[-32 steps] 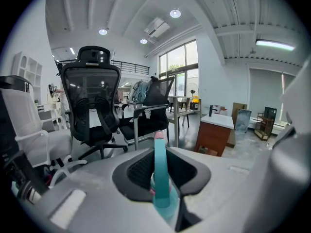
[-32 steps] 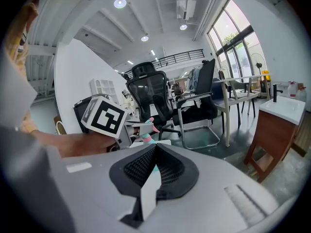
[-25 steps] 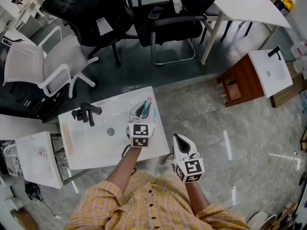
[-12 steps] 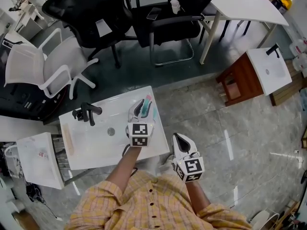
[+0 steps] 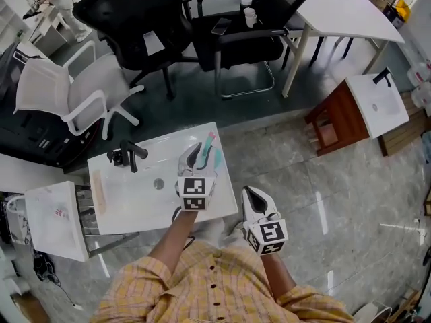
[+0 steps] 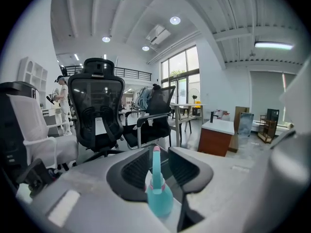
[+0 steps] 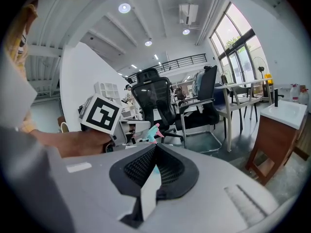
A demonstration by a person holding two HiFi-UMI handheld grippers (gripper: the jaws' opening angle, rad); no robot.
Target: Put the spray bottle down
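A teal spray bottle (image 5: 213,151) with a pink nozzle stands upright near the right edge of a white sink top (image 5: 135,197). My left gripper (image 5: 196,155) hovers just over that spot. In the left gripper view the bottle (image 6: 158,198) sits between the wide-apart pads of the left gripper (image 6: 158,152), with a gap on each side. The pads do not press on it. My right gripper (image 5: 252,195) hangs off the counter's right side over the floor, its tips together and nothing held. The right gripper view shows these tips (image 7: 155,149) meeting, with the bottle (image 7: 151,132) beyond them.
A black faucet (image 5: 128,155) and a drain (image 5: 158,184) are on the sink top. A white box (image 5: 54,217) stands at its left. Black office chairs (image 5: 135,19), a white chair (image 5: 60,93), a white table (image 5: 337,5) and a wooden vanity (image 5: 363,106) stand beyond.
The left gripper's jaws have opened and let go of the bottle, which now stands on the sink top. The gripper has lifted slightly. The right gripper has stayed put.
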